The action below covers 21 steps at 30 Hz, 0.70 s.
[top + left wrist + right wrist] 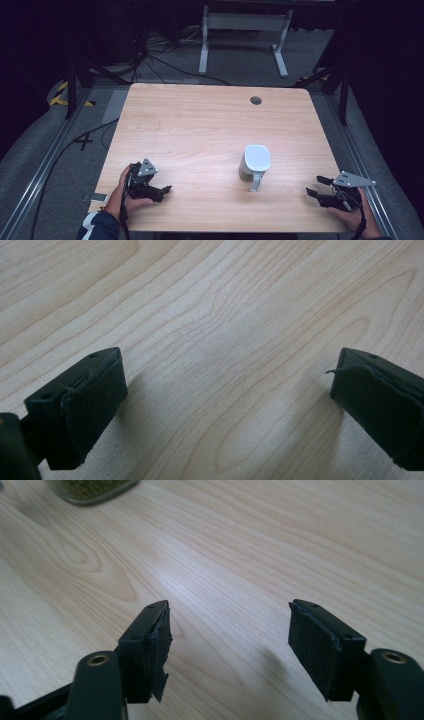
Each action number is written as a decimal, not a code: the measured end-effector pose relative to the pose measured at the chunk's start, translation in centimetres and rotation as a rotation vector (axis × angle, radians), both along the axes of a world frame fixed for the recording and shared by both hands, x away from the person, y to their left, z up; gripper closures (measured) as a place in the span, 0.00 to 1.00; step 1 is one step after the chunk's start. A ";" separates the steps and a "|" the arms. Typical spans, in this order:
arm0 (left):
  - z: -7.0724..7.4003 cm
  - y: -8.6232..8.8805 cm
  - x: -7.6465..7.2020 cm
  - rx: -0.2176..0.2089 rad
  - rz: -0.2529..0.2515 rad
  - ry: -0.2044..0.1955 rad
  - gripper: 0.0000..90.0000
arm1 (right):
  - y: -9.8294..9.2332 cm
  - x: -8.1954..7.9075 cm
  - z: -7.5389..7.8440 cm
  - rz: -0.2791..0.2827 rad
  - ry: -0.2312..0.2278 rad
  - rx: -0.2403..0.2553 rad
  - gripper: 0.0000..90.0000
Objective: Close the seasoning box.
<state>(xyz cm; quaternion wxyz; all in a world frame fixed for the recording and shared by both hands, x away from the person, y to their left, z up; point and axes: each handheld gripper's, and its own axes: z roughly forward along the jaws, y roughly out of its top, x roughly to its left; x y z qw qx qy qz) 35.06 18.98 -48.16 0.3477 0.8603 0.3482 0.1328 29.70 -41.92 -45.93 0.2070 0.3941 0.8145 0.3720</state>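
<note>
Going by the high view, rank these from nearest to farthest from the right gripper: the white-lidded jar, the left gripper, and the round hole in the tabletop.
Measured from the right gripper at the table's near right edge:
1. White-lidded jar, just to its left, near the middle of the table.
2. Round hole, at the far edge, right of centre.
3. Left gripper, across the table at the near left.

Pale wood-grain table point(200, 125), white-lidded container point(254, 164), black hand-held grippers, grey floor point(240, 55)
</note>
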 end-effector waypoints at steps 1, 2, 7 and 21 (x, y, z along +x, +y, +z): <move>0.0 0.0 0.0 -0.003 0.001 0.002 0.02 | -0.1 0.1 -0.2 0.000 0.010 -0.008 0.37; 0.0 0.0 0.0 0.002 0.001 0.000 0.02 | -0.2 0.1 -0.3 -0.005 0.018 -0.006 0.37; 0.0 0.0 0.0 0.004 -0.002 -0.001 0.02 | 0.0 0.3 -0.6 -0.009 0.028 -0.018 0.34; 0.0 0.0 0.0 0.002 0.000 0.002 0.02 | 0.0 0.4 -0.8 -0.009 0.028 -0.007 0.31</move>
